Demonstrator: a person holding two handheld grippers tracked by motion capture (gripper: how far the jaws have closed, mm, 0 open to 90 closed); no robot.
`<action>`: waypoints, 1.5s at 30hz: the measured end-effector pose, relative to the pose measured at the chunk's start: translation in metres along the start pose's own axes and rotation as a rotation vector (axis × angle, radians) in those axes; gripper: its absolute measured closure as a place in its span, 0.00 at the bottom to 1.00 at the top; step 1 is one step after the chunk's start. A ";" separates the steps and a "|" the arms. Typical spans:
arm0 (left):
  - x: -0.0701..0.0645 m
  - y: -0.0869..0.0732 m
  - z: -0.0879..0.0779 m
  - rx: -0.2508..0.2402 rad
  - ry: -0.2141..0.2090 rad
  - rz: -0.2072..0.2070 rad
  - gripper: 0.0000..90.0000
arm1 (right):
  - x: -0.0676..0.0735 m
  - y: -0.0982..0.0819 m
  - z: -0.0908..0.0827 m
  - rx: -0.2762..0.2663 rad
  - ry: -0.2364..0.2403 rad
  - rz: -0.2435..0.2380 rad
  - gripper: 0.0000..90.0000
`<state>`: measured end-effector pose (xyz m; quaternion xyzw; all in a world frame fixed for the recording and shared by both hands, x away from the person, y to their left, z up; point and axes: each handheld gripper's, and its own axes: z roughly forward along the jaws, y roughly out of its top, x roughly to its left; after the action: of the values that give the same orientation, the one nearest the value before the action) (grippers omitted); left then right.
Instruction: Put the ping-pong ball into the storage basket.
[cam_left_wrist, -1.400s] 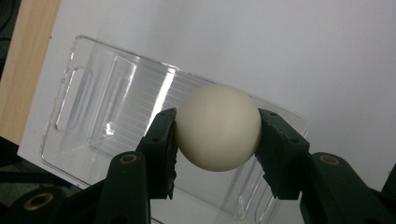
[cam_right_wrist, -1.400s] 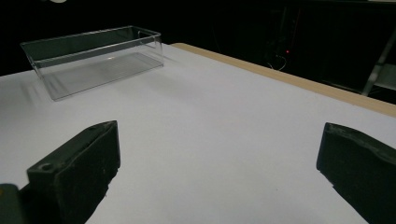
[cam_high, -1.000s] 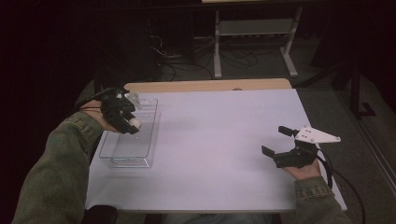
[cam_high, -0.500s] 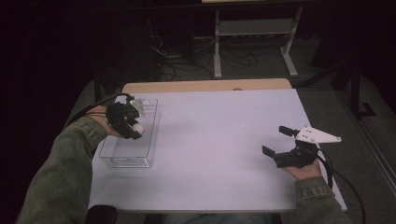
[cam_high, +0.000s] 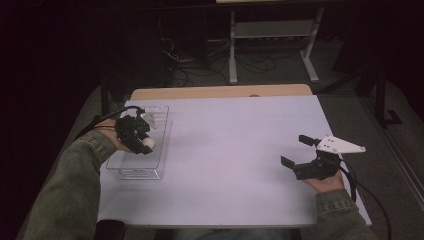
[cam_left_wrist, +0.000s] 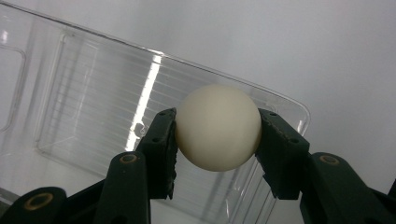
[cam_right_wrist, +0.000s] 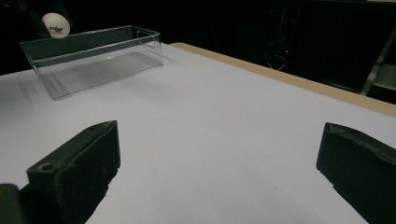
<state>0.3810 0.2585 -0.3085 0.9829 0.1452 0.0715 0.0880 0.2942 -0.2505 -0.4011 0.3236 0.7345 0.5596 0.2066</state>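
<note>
The left gripper (cam_high: 142, 142) clamps a white ping-pong ball (cam_left_wrist: 218, 127) between its jaws above the clear plastic bin (cam_high: 131, 170) at the white table's (cam_high: 235, 150) left side, while the right gripper (cam_high: 297, 150), jaws spread wide and holding nothing, rests well apart near the right edge.

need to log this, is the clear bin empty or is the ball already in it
Empty: the clear bin shows a bare floor, and the ball sits clamped in the left gripper above it.
</note>
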 end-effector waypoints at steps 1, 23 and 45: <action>0.000 0.000 0.002 0.001 -0.002 -0.001 0.57 | 0.000 0.000 0.000 0.000 0.000 0.000 0.00; -0.003 -0.010 0.024 0.036 -0.038 -0.002 0.57 | 0.000 0.000 0.000 0.001 -0.002 -0.001 0.00; -0.005 -0.017 0.048 0.055 -0.069 -0.010 0.57 | 0.000 0.000 0.000 0.004 -0.001 -0.003 0.00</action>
<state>0.3796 0.2657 -0.3588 0.9861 0.1489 0.0332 0.0663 0.2943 -0.2509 -0.4013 0.3231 0.7360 0.5576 0.2073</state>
